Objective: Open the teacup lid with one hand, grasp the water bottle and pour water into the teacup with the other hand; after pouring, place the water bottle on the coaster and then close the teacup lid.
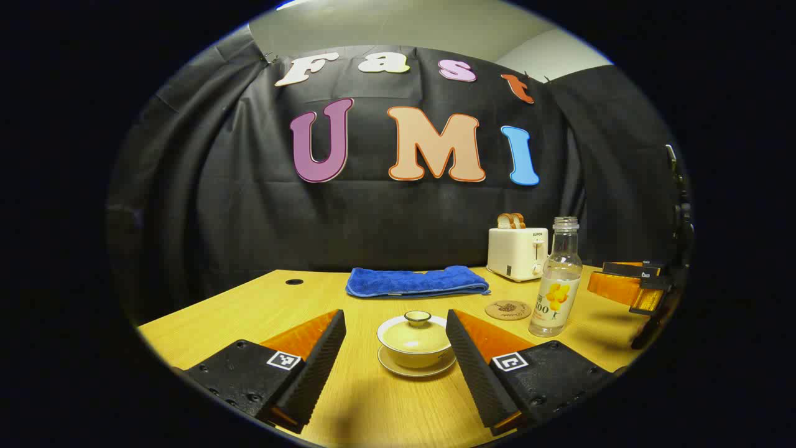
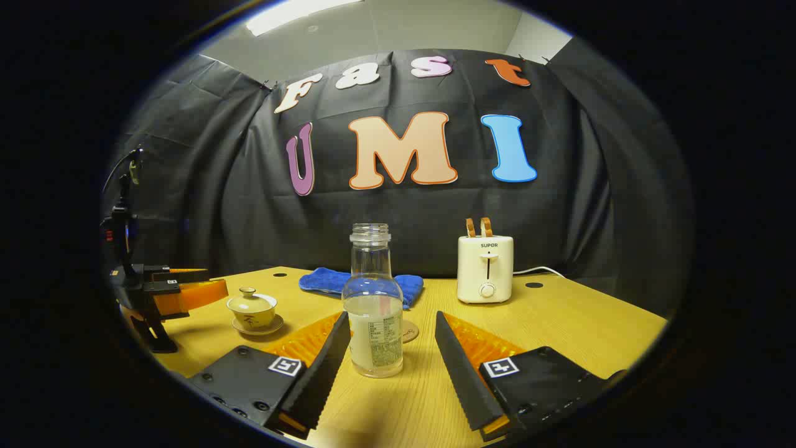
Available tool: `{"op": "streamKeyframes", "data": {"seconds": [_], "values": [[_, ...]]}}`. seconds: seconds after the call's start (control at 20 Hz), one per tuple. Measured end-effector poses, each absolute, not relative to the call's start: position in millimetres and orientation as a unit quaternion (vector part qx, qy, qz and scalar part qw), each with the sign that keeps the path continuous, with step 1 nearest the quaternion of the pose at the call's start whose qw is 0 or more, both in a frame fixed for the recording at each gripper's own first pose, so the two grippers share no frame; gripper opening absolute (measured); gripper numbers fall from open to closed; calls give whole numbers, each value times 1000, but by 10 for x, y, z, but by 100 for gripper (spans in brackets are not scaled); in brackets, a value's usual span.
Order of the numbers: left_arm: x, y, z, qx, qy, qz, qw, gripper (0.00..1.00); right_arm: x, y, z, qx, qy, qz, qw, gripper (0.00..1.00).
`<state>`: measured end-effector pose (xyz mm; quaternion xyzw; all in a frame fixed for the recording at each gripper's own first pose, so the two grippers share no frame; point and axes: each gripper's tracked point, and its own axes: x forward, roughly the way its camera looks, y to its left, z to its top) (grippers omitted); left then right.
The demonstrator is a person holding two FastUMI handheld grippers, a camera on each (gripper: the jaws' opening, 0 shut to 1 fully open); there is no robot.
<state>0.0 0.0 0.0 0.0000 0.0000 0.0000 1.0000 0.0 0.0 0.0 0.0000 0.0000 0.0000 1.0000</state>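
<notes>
A yellow teacup [image 1: 415, 345] with its knobbed lid [image 1: 417, 318] on sits on a saucer, just ahead of my left gripper [image 1: 396, 339], whose fingers stand open on either side of it without touching. A clear uncapped water bottle [image 1: 556, 280] stands upright to its right, beside a round cork coaster [image 1: 508, 310]. In the right gripper view the bottle [image 2: 373, 308] stands between the tips of my open right gripper [image 2: 390, 342], apart from both fingers. The coaster [image 2: 410, 331] peeks out behind the bottle, and the teacup [image 2: 252, 308] stands at the left by the other gripper [image 2: 180, 292].
A folded blue towel [image 1: 416, 282] lies at the back of the wooden table [image 1: 249, 311]. A cream toaster [image 2: 485, 269] with bread in its slots stands at the back right, its cord running off to the right. Two small round holes mark the tabletop near the rear edge.
</notes>
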Motion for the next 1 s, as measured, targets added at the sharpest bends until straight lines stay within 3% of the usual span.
{"op": "streamKeyframes", "data": {"seconds": [1.0], "values": [[5,-21,-5,0,2,-6,1000,95,1,-1,0,0,0,0,1000,89]]}}
